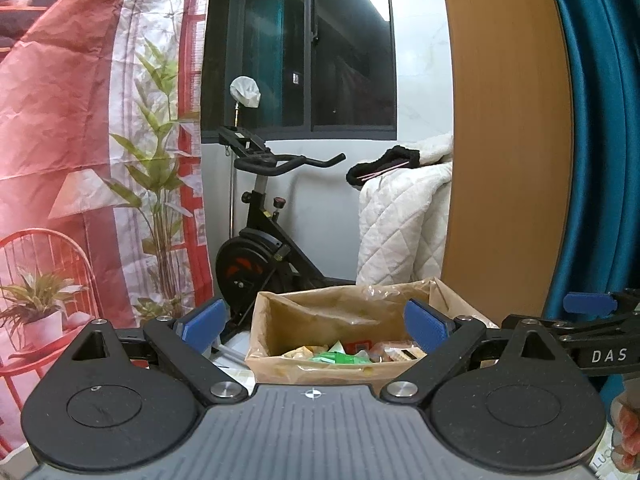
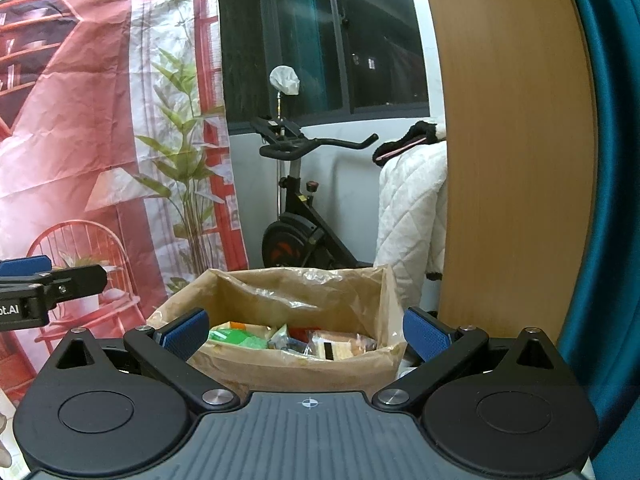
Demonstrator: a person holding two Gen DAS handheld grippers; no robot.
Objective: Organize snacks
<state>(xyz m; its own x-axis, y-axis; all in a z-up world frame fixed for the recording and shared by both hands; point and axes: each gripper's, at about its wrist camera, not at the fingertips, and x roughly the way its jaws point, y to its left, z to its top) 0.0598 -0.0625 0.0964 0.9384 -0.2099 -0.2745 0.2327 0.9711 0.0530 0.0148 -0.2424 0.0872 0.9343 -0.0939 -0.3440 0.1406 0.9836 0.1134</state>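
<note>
Open brown cardboard box lined with crinkled brown paper (image 1: 280,364) noted dead ahead of both cameras, serving as landmark. Inside the box: assorted wrapped snacks (image 2: 296,342), including a green packet (image 1: 340,357) and biscuit-coloured packs. Left gripper (image 1: 316,326) held just short of the box, blue-padded jaws spread wide, nothing between them. Right gripper (image 2: 306,334) likewise parted and empty, near the box's front wall. Behind the box: black exercise bike (image 1: 260,240), white quilted blanket (image 1: 400,224).
</note>
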